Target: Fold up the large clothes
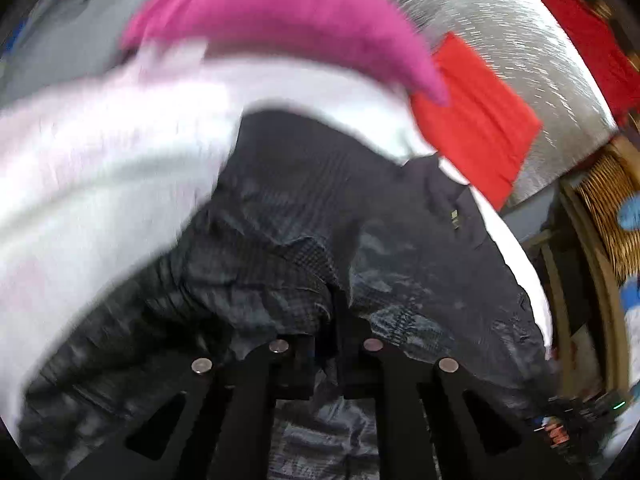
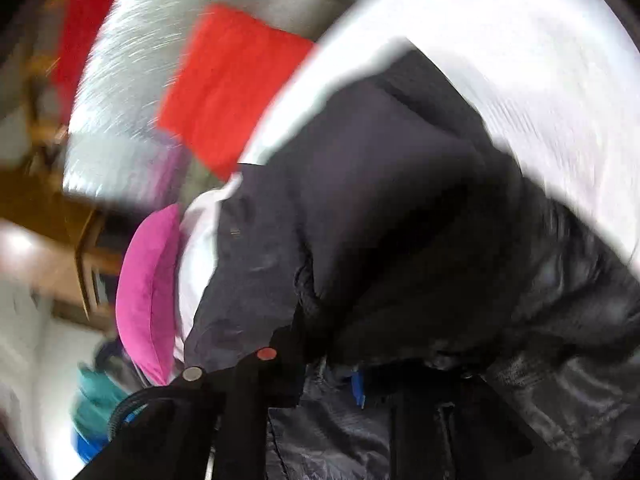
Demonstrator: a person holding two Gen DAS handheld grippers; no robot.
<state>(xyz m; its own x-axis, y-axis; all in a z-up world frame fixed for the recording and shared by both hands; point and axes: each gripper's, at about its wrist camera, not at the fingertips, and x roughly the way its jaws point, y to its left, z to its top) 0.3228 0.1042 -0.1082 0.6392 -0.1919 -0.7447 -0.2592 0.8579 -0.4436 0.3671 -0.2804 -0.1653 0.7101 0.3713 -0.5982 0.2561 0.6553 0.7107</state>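
Observation:
A large black puffy jacket (image 1: 320,200) lies crumpled on a white cloth (image 1: 100,168). A fold of it is bunched between the black fingers of my left gripper (image 1: 328,344), which is shut on it. The right wrist view shows the same jacket (image 2: 380,200) heaped close to the lens, over the white cloth (image 2: 520,60). My right gripper (image 2: 340,376) is shut on its shiny fabric. Its left finger shows, while the right one is mostly buried under the jacket. Both views are blurred.
A pink cushion (image 1: 280,12) and a folded red cloth (image 1: 476,120) lie beyond the jacket on a silvery surface (image 1: 500,20). A wicker basket (image 1: 600,200) stands at the right. Wooden furniture (image 2: 48,200) and a teal item (image 2: 96,396) sit at the left.

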